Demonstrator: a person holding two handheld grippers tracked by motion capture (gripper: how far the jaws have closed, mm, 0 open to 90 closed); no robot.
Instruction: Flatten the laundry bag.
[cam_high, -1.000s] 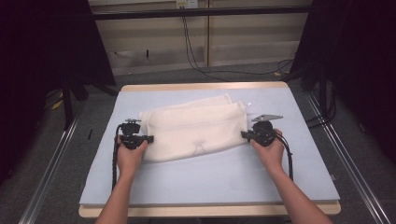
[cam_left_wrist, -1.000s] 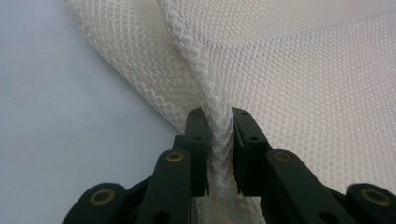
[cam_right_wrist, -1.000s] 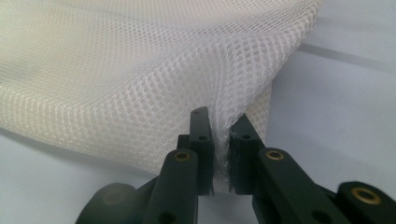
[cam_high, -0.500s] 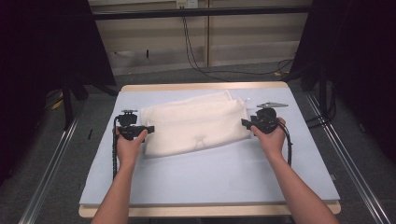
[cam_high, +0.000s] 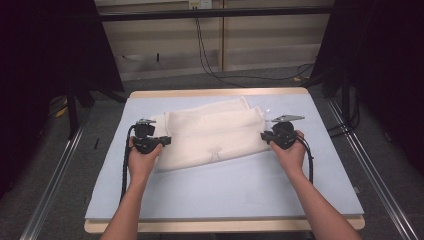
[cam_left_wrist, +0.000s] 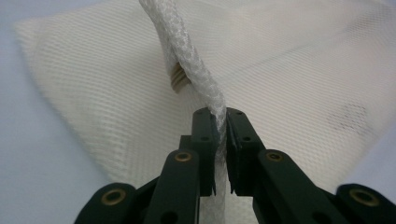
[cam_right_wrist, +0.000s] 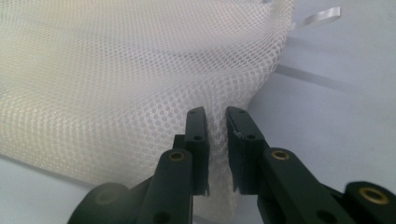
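A white mesh bag (cam_high: 212, 135) lies folded flat on the pale blue mat (cam_high: 225, 195). At the bag's left edge, my left gripper (cam_high: 161, 142) is shut on a lifted, bunched strip of mesh (cam_left_wrist: 205, 79), pinched between its jaws (cam_left_wrist: 222, 116). My right gripper (cam_high: 264, 136) is at the bag's right edge, and its jaws (cam_right_wrist: 215, 115) have just been closing on a fold of the mesh (cam_right_wrist: 116, 70), which they pinch. Both pairs of jaws have just closed with mesh between them.
A thin white ribbon (cam_right_wrist: 320, 17) lies on the mat by the bag's right corner. The mat covers a wooden table (cam_high: 215, 226). Metal rails (cam_high: 367, 160) run along the floor on both sides, and cables (cam_high: 235, 75) trail behind the table.
Both grippers shifted slightly away from me along the bag's side edges. The left one has risen a little, lifting the mesh edge. The bag's body stays in place.
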